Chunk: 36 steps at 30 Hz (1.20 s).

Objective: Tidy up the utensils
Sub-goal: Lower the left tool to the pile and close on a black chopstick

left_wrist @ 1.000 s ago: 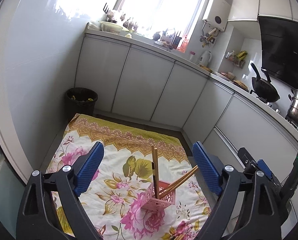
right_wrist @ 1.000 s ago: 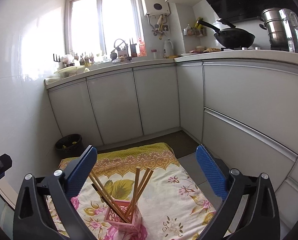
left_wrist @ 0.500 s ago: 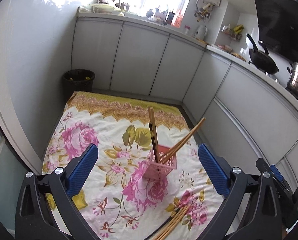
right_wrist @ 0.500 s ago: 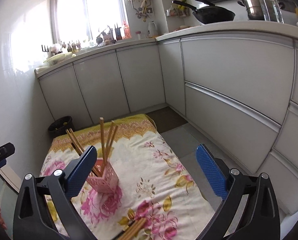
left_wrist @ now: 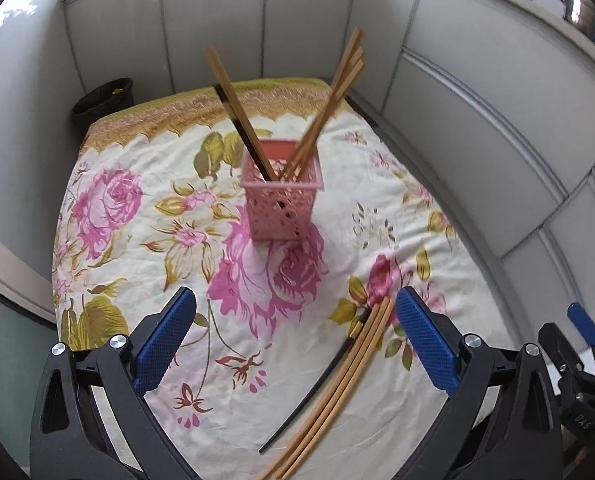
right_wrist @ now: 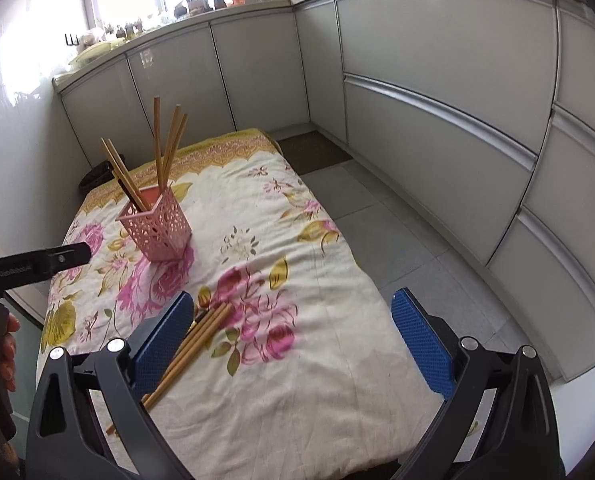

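Note:
A pink perforated holder (left_wrist: 282, 188) (right_wrist: 155, 225) stands upright on the floral cloth (left_wrist: 109, 208) (right_wrist: 309, 320) with several wooden chopsticks leaning out of it. More loose chopsticks (left_wrist: 333, 384) (right_wrist: 185, 348), wooden ones and a black one, lie flat on the cloth near its front. My left gripper (left_wrist: 293, 340) hangs open above the cloth, the loose chopsticks just inside its right finger. My right gripper (right_wrist: 293, 336) is open too, the loose chopsticks beside its left finger. Neither holds anything.
Grey cabinet fronts (right_wrist: 437, 92) run along the back and right. A dark bin (left_wrist: 103, 98) stands at the cloth's far left corner. Tiled floor (right_wrist: 397, 240) lies right of the cloth. A hand (right_wrist: 5, 344) on the left gripper's handle shows at the right wrist view's left edge.
Both grippers have dropped and tipped downward toward the cloth. The loose chopsticks have come into view near the fingers, and the holder now looks larger and closer. The left jaws widened slightly.

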Tool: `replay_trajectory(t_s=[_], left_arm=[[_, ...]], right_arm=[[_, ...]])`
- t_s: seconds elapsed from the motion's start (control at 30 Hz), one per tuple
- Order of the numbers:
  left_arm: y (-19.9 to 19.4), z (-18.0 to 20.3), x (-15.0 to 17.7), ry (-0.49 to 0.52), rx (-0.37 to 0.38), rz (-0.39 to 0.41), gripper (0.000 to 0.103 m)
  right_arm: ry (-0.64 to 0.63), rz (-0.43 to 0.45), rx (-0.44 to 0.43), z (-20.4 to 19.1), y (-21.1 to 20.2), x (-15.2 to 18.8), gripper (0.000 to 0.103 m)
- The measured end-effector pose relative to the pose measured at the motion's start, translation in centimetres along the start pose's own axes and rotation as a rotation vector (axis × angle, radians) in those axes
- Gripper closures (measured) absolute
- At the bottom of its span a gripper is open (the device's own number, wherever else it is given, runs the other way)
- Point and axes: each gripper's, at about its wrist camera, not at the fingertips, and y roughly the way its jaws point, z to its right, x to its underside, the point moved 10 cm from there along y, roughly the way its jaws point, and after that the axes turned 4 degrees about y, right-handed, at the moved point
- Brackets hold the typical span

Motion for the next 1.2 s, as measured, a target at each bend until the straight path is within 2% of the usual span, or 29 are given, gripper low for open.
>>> replay_trajectory(t_s=[0.07,0.1,0.13,0.17,0.23,0.3,0.37,0.43,0.47,0.63,0.9,1.1,1.2], left_arm=[[2.1,1.3,1.2,0.079,-0.013,-0.090,0.007],[3.1,1.8,1.6,0.119,-0.027,-0.129,0.011],[4.0,2.3,1.9,0.153,-0.040,-0.159,0.019],[4.9,2.6,2.2,0.179,-0.040,-0.192,0.021],[6.7,3.4,2.8,0.213,-0.012,-0.267,0.041],[8.3,3.5,3.3,0.230,-0.008,-0.334,0.050],[9.8,3.7,3.7,0.258,-0.015,-0.384,0.051],[10.8,4.1,4.3,0.275,-0.005,-0.430,0.059],[11.2,4.2,4.5,0.280,0.000,-0.446,0.060],[12.5,4.3,4.7,0.301,-0.012,-0.477,0.063],[12.7,5.2,4.7,0.326,0.021,-0.495,0.063],[13.3,6.8,5.1,0.352,0.037,-0.508,0.083],[13.2,7.5,5.2,0.367,0.046,-0.518,0.086]], right_arm=[[0.013,-0.046,-0.012,0.4,0.3,1.0,0.007],[0.020,-0.069,-0.019,0.6,0.6,1.4,0.007],[0.029,-0.089,-0.028,0.7,0.8,1.8,0.007],[0.038,-0.103,-0.035,0.9,0.9,2.0,0.007],[0.051,-0.122,-0.041,1.3,1.1,2.4,0.007],[0.055,-0.133,-0.044,1.5,1.4,2.6,0.007],[0.058,-0.143,-0.046,1.8,1.5,2.7,0.007],[0.063,-0.152,-0.051,2.0,1.7,2.7,0.007],[0.065,-0.155,-0.052,2.1,1.8,2.7,0.007],[0.077,-0.178,-0.059,2.5,2.4,2.9,0.007],[0.095,-0.193,-0.062,3.0,2.7,2.8,0.007],[0.097,-0.202,-0.063,3.0,3.0,3.0,0.007],[0.099,-0.206,-0.061,3.0,3.1,3.0,0.007]])
